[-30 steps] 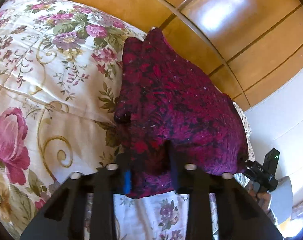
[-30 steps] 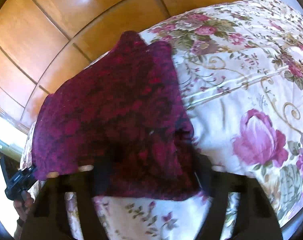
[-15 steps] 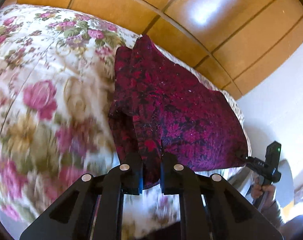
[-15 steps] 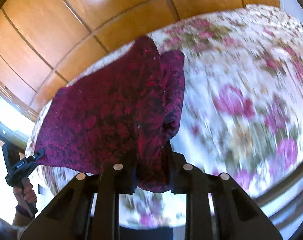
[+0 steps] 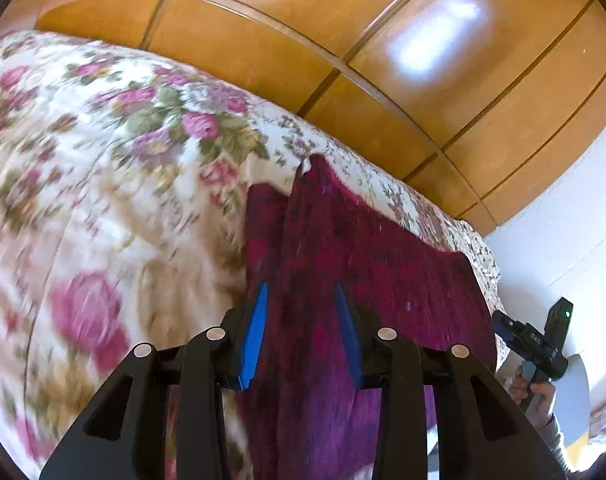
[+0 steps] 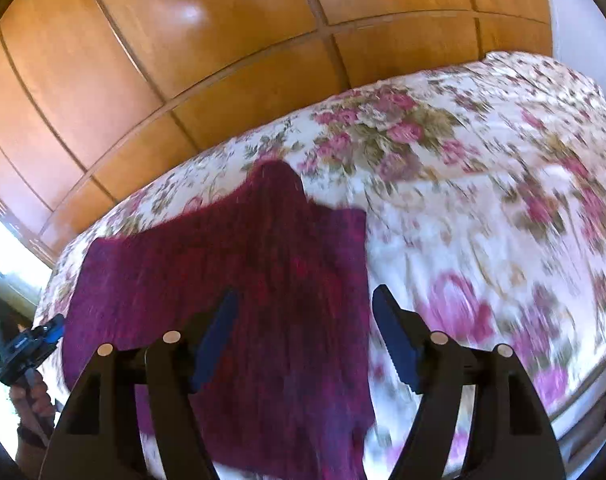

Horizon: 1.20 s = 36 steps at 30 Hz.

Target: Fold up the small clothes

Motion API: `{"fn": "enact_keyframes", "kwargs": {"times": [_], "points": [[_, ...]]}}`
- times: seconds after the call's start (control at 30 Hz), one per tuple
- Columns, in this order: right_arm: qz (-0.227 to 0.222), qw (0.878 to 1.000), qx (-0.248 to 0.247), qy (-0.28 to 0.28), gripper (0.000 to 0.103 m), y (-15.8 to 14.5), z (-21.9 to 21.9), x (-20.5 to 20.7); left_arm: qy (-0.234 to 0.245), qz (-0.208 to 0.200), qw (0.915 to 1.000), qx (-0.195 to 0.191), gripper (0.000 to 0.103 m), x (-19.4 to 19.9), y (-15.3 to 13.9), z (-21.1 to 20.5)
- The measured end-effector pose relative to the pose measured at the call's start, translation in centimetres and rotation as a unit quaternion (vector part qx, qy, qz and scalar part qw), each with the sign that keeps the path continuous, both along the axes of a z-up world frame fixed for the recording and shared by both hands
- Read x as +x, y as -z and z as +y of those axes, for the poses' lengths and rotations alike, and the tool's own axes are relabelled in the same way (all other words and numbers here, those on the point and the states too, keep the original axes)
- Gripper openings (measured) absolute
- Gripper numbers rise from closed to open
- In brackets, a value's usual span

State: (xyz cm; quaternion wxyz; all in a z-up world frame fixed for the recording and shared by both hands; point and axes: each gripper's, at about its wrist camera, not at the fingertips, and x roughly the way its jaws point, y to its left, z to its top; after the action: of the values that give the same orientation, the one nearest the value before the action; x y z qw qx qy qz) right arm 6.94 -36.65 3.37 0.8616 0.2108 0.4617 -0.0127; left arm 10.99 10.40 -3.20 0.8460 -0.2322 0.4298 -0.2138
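Across the flowered bedspread [image 5: 103, 200] lies a dark red patterned garment [image 5: 343, 264], spread flat near the bed's edge beside the wooden wardrobe panels [image 5: 383, 40]. From the left wrist camera, the left gripper [image 5: 301, 300] stands with its blue-padded fingers [image 5: 255, 340] apart — cloth shows in the gap between them and runs on toward 12 o'clock, but neither pad presses it. At 3 o'clock in that view the other gripper appears at the garment's far corner. From the right wrist camera, the right gripper [image 6: 305, 308] is spread wide; its left finger [image 6: 215, 344] overlaps the garment [image 6: 223, 272] while the right finger [image 6: 395, 344] sits over bare bedspread [image 6: 483, 200] — the cloth's edge runs between them. Motion blur hides whether either gripper touches the fabric.
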Motion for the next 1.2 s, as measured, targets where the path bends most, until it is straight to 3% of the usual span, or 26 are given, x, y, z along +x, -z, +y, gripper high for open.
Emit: {"fn": "enact_keyframes", "kwargs": {"times": [0.1,0.17,0.23,0.33,0.43,0.5,0.6,0.83,0.93,1.0,1.03,1.13,1.2], "points": [[0.029,1.0,-0.012,0.003,0.066,2.0,0.3,3.4,0.009,0.008,0.9999,0.011,0.033,2.5,0.5,-1.4],[0.04,0.999,-0.007,-0.01,0.023,2.7,0.7,4.0,0.01,0.013,0.9996,0.023,0.018,3.5,0.9,-2.2],[0.022,0.999,-0.036,-0.011,0.017,1.9,1.2,3.9,0.009,0.004,0.9992,0.04,0.013,4.0,0.7,-2.8],[-0.013,0.998,-0.066,-0.001,0.016,0.1,1.2,3.5,0.006,-0.017,0.9978,0.064,0.013,4.2,0.0,-3.6],[0.001,0.997,-0.081,0.014,0.016,1.2,0.8,4.3,-0.001,-0.012,0.9948,0.101,0.013,4.8,1.0,-4.8],[0.024,0.996,-0.082,0.024,0.017,3.4,0.6,4.9,-0.01,0.003,0.9935,0.113,0.013,5.0,2.3,-5.1],[0.025,0.997,-0.068,0.039,0.023,5.1,0.0,5.2,-0.028,0.007,0.9947,0.099,0.013,4.5,3.3,-4.5],[0.004,0.995,-0.094,0.032,0.029,5.6,0.7,5.2,-0.053,-0.002,0.9921,0.114,0.018,4.0,2.6,-4.8],[0.002,0.996,-0.082,0.034,0.032,5.5,0.6,5.1,-0.066,-0.015,0.9871,0.145,0.032,3.6,1.6,-5.4],[0.003,0.996,-0.087,0.033,0.036,5.3,0.8,5.1,-0.067,-0.018,0.985,0.158,0.032,3.4,1.3,-5.5],[0.004,0.995,-0.095,0.034,0.042,5.0,1.0,5.1,-0.068,-0.02,0.9841,0.163,0.032,3.3,1.2,-5.5],[0.011,0.99,-0.128,0.064,0.08,4.1,1.2,4.8,-0.068,-0.026,0.982,0.174,0.032,2.7,0.9,-5.5],[0.004,0.99,-0.123,0.07,0.079,3.3,1.1,4.5,-0.069,-0.032,0.9805,0.181,0.032,2.2,0.7,-5.6]]}}
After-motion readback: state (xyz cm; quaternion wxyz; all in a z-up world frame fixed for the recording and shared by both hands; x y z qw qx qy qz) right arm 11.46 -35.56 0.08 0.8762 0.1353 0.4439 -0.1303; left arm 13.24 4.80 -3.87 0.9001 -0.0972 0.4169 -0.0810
